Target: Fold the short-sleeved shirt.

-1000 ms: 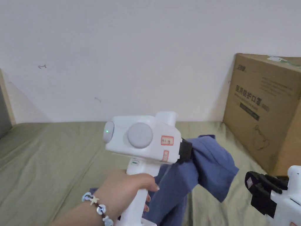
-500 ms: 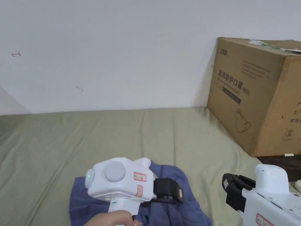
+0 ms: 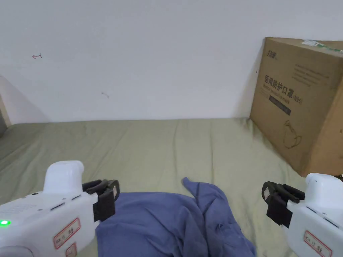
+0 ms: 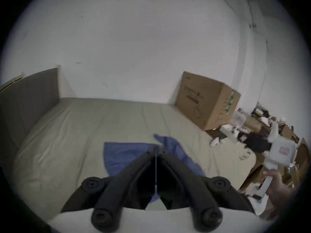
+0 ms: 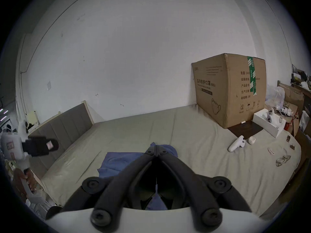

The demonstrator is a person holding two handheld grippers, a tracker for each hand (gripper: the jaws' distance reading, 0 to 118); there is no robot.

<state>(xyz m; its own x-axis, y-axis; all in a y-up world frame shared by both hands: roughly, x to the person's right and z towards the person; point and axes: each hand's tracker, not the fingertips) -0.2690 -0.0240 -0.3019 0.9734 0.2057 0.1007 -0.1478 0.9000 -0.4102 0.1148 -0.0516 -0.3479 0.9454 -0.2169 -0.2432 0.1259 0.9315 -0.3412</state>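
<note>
A blue short-sleeved shirt (image 3: pixel 160 221) lies rumpled on the green bed sheet (image 3: pixel 134 150), with one corner sticking up toward the wall. Off the shirt's left edge and above the sheet hovers my left gripper (image 3: pixel 109 192), its jaws shut with nothing between them. To the right of the shirt, my right gripper (image 3: pixel 269 197) is also shut and holds nothing. In the left gripper view the closed jaw tips (image 4: pixel 155 151) point over the shirt (image 4: pixel 121 154). The right gripper view shows closed tips (image 5: pixel 155 148) above the shirt (image 5: pixel 121 159), and the left gripper (image 5: pixel 50 145) far left.
A large cardboard box (image 3: pixel 301 110) stands on the bed's right side against the wall. A grey headboard (image 5: pixel 64 124) bounds the left end. A white controller (image 5: pixel 236 143), a white open box (image 5: pixel 269 124) and small clutter lie on the right of the bed.
The left gripper held the shirt up in the air, lowered it and let go. The shirt now lies on the bed, and the left gripper has moved off to its left.
</note>
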